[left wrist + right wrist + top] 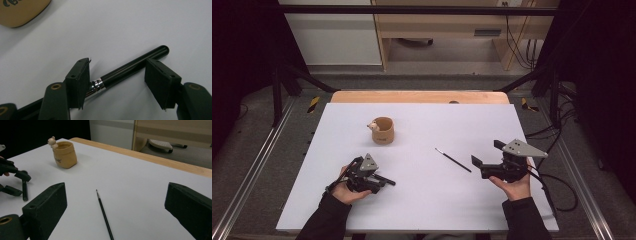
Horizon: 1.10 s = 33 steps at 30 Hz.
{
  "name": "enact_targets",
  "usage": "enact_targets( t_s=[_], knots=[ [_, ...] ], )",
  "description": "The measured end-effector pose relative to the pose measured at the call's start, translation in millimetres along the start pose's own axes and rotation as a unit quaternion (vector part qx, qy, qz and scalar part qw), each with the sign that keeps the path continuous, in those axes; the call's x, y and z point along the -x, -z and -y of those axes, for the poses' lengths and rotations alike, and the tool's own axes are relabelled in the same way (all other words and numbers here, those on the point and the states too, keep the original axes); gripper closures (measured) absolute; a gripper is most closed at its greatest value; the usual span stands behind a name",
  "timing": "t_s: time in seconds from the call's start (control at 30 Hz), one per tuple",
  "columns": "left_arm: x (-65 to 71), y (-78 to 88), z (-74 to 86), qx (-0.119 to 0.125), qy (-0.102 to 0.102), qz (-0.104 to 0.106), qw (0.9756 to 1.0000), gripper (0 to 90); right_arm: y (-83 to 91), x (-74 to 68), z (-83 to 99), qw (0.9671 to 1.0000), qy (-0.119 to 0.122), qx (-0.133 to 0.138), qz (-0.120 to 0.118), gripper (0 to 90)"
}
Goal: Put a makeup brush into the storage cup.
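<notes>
My left gripper rests low on the white table at the front left. Its jaws straddle a thick black pen-like stick with a silver band, which lies slantwise on the table. The left pad overlaps the silver band, and a gap shows between the pads and most of the stick. My right gripper hovers open at the front right with nothing between its jaws. A thin black brush lies on the table just left of it, and in the right gripper view the brush lies ahead between the jaws.
A tan cup with a small figure on its rim stands mid-table, behind the left gripper. The right gripper view has this cup at the far left and the other gripper over its stick. The table's wooden far edge runs behind.
</notes>
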<state>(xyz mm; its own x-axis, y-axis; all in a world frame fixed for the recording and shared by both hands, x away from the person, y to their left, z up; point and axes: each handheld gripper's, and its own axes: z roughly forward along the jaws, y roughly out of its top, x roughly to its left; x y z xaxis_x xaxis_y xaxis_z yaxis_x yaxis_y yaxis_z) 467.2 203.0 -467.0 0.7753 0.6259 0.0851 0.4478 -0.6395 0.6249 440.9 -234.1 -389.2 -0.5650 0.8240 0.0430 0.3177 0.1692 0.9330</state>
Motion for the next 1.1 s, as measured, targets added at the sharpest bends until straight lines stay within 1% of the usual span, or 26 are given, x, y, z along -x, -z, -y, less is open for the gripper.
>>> enact_targets(
  t_s=[0.1,0.2,0.3,0.47,0.5,0.57,0.6,0.67,0.77,0.87,0.97,1.1],
  knots=[
    [0.3,1.1,-0.3,-0.005,-0.002,0.001,1.0,40.0,0.1,0.1,0.0,1.0,0.0,0.0,0.0,4.6],
    [1.1,1.5,-0.5,-0.008,-0.002,0.003,1.0,40.8,0.2,0.1,0.0,1.0,0.0,0.0,0.0,4.6],
    [1.5,1.7,-0.8,-0.012,0.001,0.009,0.9999,42.2,0.3,0.1,-0.1,1.0,0.0,0.0,0.0,4.6],
    [1.5,3.5,-1.5,-0.025,0.002,0.013,0.9996,44.9,0.9,0.2,-0.3,1.0,0.0,0.0,0.0,4.6],
    [1.4,4.3,-1.4,-0.027,0.005,0.012,0.9995,46.8,0.9,0.3,-0.3,1.0,0.0,0.0,0.0,4.6],
    [1.3,4.7,-1.3,-0.029,0.005,0.013,0.9995,47.8,0.9,0.3,-0.3,1.0,0.0,0.0,0.0,4.6],
    [0.8,5.9,-1.4,-0.036,0.003,0.015,0.9992,49.4,1.0,0.3,-0.3,1.0,0.0,-0.001,0.0,4.6],
    [1.2,6.2,-1.4,-0.037,0.003,0.014,0.9992,50.0,1.0,0.4,-0.3,1.0,0.0,-0.001,0.0,4.6],
    [1.9,7.5,-1.4,-0.044,0.002,0.017,0.9989,52.5,1.3,0.5,-0.4,1.0,0.0,0.0,0.0,4.6],
    [2.4,9.2,-1.1,-0.052,-0.007,0.024,0.9983,55.8,1.7,0.7,-0.5,1.0,0.0,0.0,0.001,4.6],
    [3.8,9.7,-1.5,-0.058,-0.013,0.038,0.9975,61.4,1.7,0.7,-0.6,1.0,0.0,-0.001,0.0,4.6],
    [4.5,10.8,-1.7,-0.065,-0.015,0.048,0.9966,64.6,1.8,0.7,-0.6,1.0,0.0,-0.001,0.001,4.6]
  ],
)
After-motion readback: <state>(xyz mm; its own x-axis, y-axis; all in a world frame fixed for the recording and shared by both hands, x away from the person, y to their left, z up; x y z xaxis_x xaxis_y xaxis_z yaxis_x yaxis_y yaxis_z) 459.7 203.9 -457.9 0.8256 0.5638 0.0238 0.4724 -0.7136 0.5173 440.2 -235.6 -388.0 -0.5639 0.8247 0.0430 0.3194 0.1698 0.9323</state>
